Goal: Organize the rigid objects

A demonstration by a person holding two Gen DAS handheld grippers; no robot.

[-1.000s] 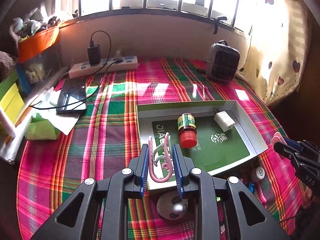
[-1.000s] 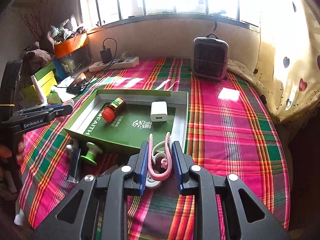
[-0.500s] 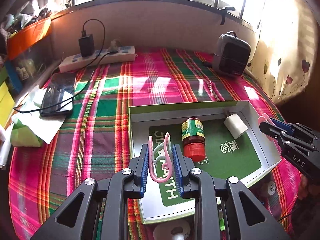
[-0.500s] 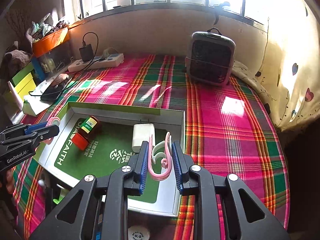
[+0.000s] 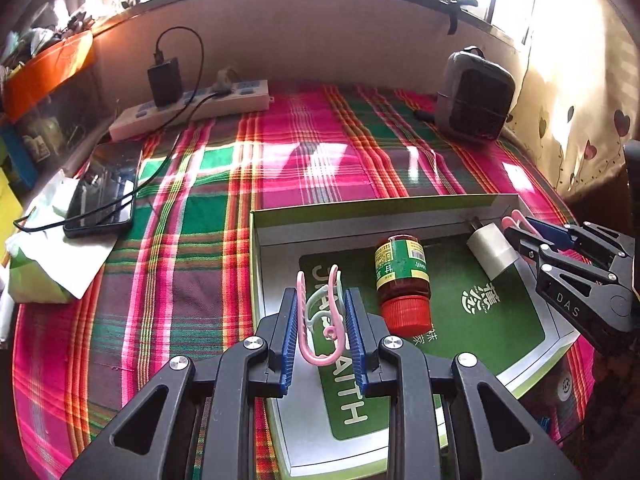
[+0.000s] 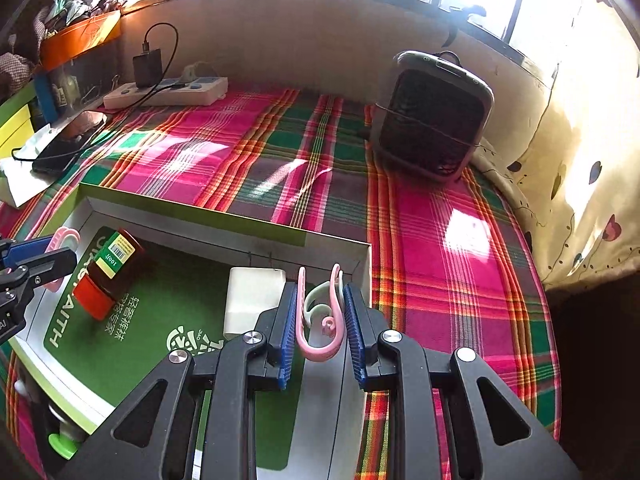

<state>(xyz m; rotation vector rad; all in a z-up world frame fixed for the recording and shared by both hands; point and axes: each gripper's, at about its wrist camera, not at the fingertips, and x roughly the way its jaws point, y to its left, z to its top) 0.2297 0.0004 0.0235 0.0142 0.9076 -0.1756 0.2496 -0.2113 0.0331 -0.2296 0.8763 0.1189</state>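
My left gripper (image 5: 321, 322) is shut on a pink and mint plastic hook (image 5: 322, 320), held over the left part of the green-lined box tray (image 5: 376, 204). My right gripper (image 6: 320, 320) is shut on a second pink and mint hook (image 6: 320, 322), held over the tray's right end (image 6: 192, 208). In the tray lie a red-capped bottle (image 5: 402, 280), also in the right wrist view (image 6: 108, 276), and a white charger (image 5: 490, 250), also in the right wrist view (image 6: 250, 300). Each gripper shows in the other's view: right (image 5: 520, 226), left (image 6: 60, 246).
A grey heater (image 6: 432, 116) stands at the back right. A power strip (image 5: 192, 108) with a black adapter lies at the back left. A phone (image 5: 102, 190) rests on tissues at the left. Small objects, including a green knob (image 6: 64, 442), lie by the tray's near edge.
Both grippers have moved forward with their hooks, from the tray's near edge to over the tray's inside. The bottle and charger have stayed in place.
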